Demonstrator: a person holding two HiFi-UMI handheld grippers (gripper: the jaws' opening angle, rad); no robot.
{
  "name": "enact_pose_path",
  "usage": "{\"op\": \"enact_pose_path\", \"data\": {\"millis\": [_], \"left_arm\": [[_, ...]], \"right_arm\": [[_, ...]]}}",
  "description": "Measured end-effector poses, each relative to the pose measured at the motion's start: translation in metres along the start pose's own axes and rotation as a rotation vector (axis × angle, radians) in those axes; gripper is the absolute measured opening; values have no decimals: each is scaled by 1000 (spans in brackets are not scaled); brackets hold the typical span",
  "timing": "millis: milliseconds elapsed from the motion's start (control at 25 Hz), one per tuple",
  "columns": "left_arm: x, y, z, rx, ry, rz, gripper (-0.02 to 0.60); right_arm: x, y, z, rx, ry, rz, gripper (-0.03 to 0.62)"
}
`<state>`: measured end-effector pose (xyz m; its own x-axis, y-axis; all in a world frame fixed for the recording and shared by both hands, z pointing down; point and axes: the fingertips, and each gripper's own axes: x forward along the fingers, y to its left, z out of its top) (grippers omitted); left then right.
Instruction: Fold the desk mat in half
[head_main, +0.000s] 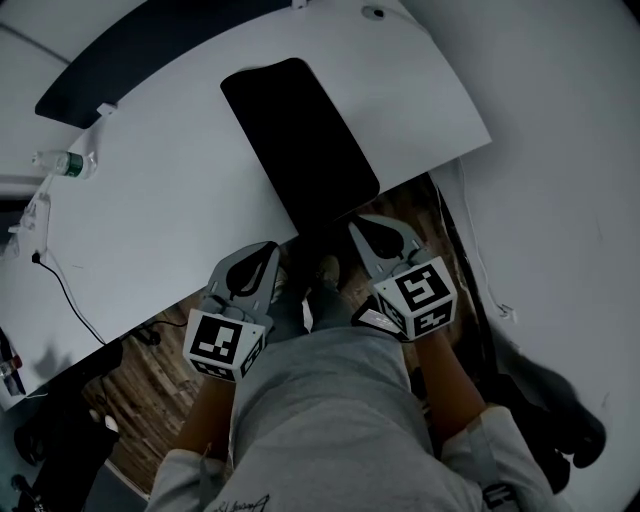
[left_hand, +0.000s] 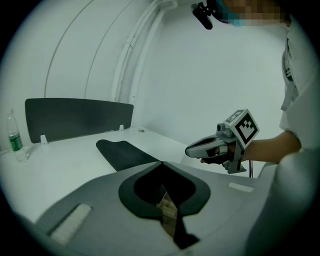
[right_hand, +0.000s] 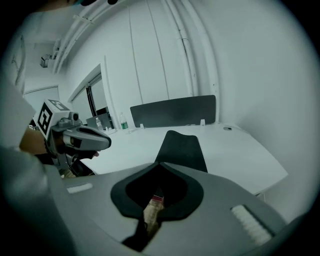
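Observation:
A black desk mat (head_main: 295, 140) lies lengthwise on the white desk (head_main: 170, 210), its near end reaching past the desk's front edge. My left gripper (head_main: 276, 250) is at the mat's near left corner and my right gripper (head_main: 354, 228) at its near right corner. In the left gripper view the jaws meet at the left gripper's tip (left_hand: 161, 163), where the mat (left_hand: 122, 152) runs in. In the right gripper view the mat (right_hand: 182, 147) likewise ends at the right gripper's shut tip (right_hand: 160, 164). Both look shut on the mat's near edge; the pinch itself is hidden.
A water bottle (head_main: 62, 163) stands at the desk's far left, near a dark partition panel (head_main: 150, 50). A thin cable (head_main: 70, 295) trails over the left front edge. My grey-trousered legs (head_main: 320, 400) are below the grippers, over wooden floor. A dark object (head_main: 560, 400) sits low right.

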<state>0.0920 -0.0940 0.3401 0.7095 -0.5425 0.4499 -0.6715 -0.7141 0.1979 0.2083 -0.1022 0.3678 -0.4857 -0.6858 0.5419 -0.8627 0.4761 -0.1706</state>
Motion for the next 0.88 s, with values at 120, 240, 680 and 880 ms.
{"op": "enact_pose_path", "data": {"millis": [120, 240, 680, 880], "left_arm": [[-7, -2, 4, -2, -6, -4, 18], [-17, -1, 8, -1, -18, 1, 18], [-27, -2, 23, 30, -39, 13, 18], [-29, -3, 26, 25, -40, 22, 18]], "right_arm": [[-6, 6, 11, -18, -17, 0, 5], [-10, 13, 22, -28, -38, -3, 5], [-12, 21, 29, -15, -64, 13, 5], [-12, 21, 32, -9, -67, 27, 3]]}}
